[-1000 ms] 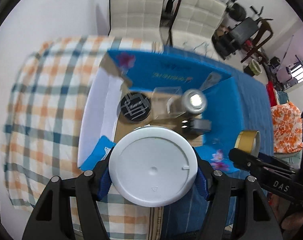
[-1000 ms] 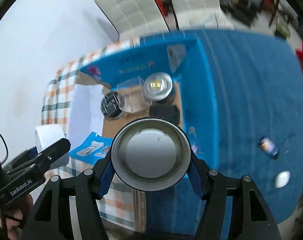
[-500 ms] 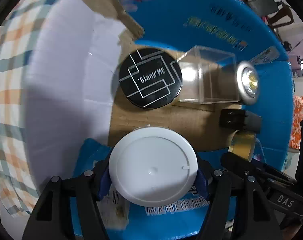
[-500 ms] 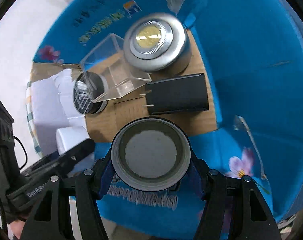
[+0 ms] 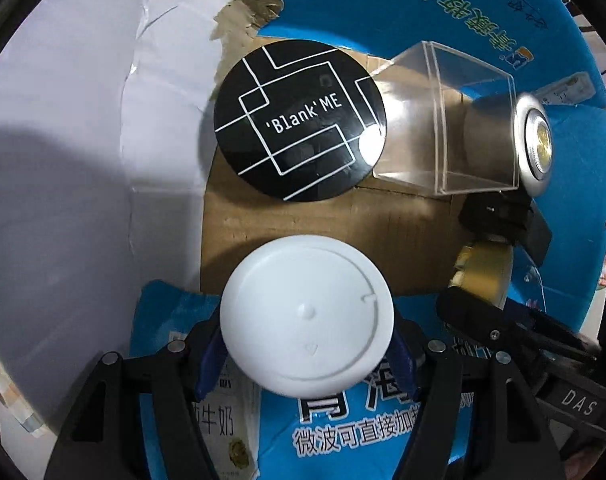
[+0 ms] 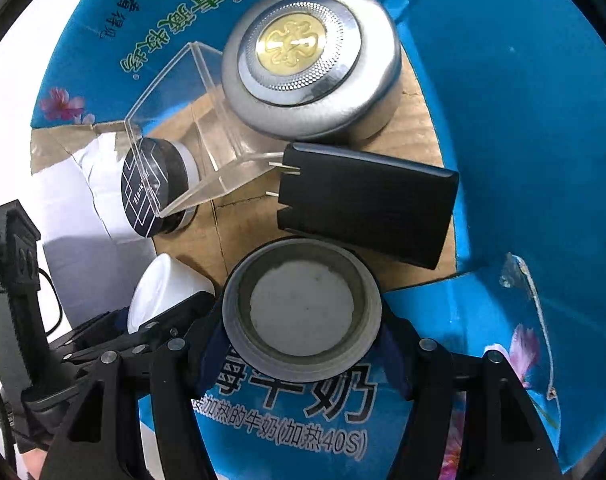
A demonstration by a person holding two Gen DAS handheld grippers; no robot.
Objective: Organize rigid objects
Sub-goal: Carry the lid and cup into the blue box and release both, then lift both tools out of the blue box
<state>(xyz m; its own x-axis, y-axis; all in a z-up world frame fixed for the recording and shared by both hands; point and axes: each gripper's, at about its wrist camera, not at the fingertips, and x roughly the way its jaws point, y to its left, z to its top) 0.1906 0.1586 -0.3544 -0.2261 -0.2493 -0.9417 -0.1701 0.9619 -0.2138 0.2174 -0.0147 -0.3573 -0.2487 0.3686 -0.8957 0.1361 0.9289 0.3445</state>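
White plastic jar [image 5: 307, 316], clamped across its round sides by the left gripper [image 5: 307, 356], is held low over the near-left part of the blue milk carton [image 6: 523, 120]; it is judged light, stiff and smooth, so a slip is possible. Further right over the carton's cardboard floor, a gold-sided tin [image 6: 301, 312] is pinched likewise by the right gripper [image 6: 301, 356], and seems rigid and light.
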